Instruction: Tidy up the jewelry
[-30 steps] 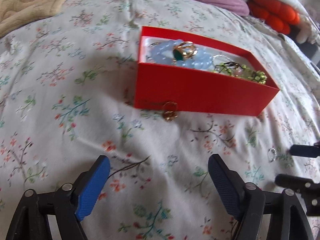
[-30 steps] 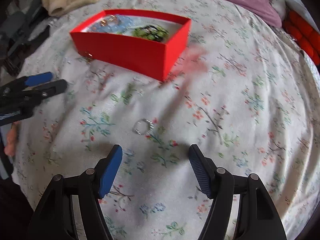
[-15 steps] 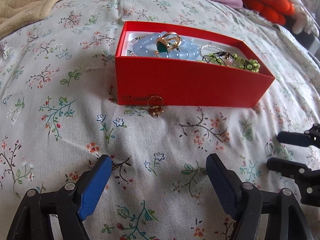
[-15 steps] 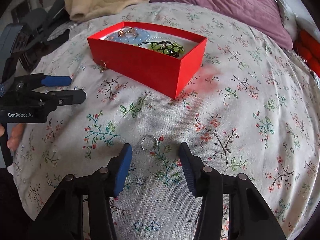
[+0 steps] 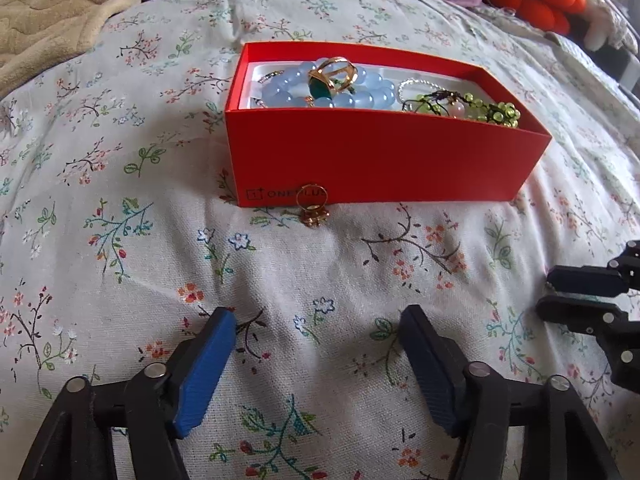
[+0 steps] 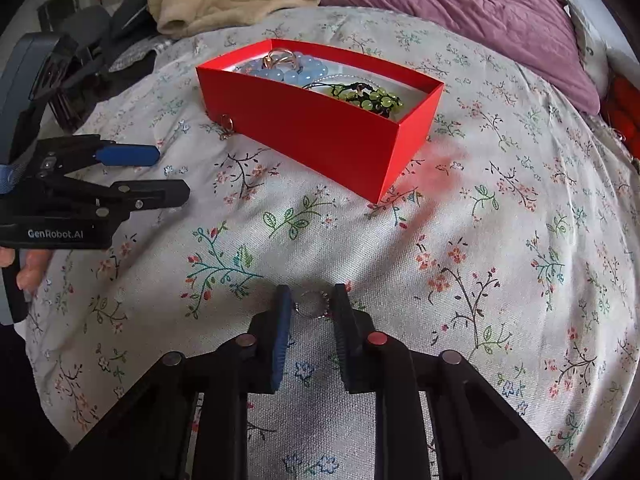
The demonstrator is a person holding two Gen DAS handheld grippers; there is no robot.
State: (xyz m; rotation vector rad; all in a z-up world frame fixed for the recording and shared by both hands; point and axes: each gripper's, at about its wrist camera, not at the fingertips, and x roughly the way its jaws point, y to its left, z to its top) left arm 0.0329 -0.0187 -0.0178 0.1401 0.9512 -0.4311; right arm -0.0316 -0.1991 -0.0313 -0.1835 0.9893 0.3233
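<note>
right tool (image 6: 310,306): jaws just been closing in, now pinching the little silver ring (image 6: 311,303)
left tool (image 5: 316,334): half wide, been narrowing, nothing in it
room: bare floral bed (image 6: 500,240) all round
red box (image 5: 380,152): ahead of both
gold ring (image 5: 313,206): against its front wall
hard to see: box contents, half hidden

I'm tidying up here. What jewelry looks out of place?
Two rings lie outside the red box: a gold ring leans against its front wall, and a silver ring sits on the bedspread between the right hand-held gripper fingers.

Floral bedspread (image 5: 120,240), beige blanket (image 5: 52,8), purple pillow (image 6: 460,8).
</note>
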